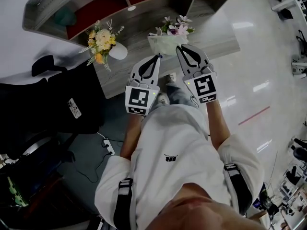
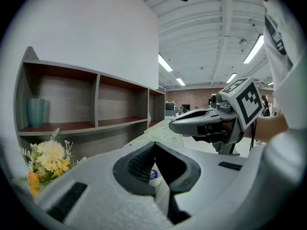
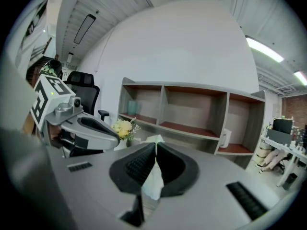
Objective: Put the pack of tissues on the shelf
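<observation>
Now left gripper [image 2: 154, 145] and right gripper [image 3: 156, 145] each clench the pack of tissues [image 1: 165, 43] above the grey wood-grain bench [image 1: 139, 30], near its front edge; open shelf [image 3: 192, 114] behind, glossy white floor [image 1: 261, 61] alongside.

Shelf [image 3: 192, 86]: mid bay [image 3: 192, 110] is bare. L bay has a teal cup [image 3: 132, 108]. R bay has a white jug [image 3: 224, 139] by its L divider. On desk [image 1: 136, 32], yellow flowers [image 1: 100, 41] stand before L bay and purple flowers [image 1: 175, 28] before mid bay, w/ a bare gap betw. them. Black chair [image 1: 53, 99] crowds desk's L end. Floor [image 1: 259, 56] to R lies open.
</observation>
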Demonstrator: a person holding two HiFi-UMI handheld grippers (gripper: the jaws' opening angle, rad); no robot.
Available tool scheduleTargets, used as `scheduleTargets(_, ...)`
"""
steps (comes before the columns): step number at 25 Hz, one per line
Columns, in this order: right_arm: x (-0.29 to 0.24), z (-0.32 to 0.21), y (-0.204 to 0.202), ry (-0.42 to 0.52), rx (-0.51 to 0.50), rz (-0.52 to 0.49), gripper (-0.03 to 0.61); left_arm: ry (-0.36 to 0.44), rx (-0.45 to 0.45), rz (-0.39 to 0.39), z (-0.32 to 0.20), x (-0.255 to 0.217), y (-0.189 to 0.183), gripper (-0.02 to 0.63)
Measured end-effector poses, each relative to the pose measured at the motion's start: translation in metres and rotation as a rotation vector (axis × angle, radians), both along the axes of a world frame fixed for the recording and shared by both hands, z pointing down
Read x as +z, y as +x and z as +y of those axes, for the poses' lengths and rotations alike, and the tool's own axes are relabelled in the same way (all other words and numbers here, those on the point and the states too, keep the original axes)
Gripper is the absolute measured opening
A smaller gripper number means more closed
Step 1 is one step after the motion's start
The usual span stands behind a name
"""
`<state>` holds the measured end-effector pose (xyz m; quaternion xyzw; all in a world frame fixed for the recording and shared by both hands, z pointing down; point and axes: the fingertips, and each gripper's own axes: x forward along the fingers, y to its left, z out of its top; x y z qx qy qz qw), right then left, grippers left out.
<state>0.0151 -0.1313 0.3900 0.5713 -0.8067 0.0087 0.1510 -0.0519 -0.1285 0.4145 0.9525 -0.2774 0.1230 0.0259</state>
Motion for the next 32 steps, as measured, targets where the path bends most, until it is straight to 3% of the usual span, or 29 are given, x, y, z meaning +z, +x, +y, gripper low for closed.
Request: scheduleTargets(32, -0.084, -0.075, 0.039, 0.187, -0.048, -0.026, 0.034, 0.08, -0.007, 0.026, -0.084, -0.051, 0.049, 0.028)
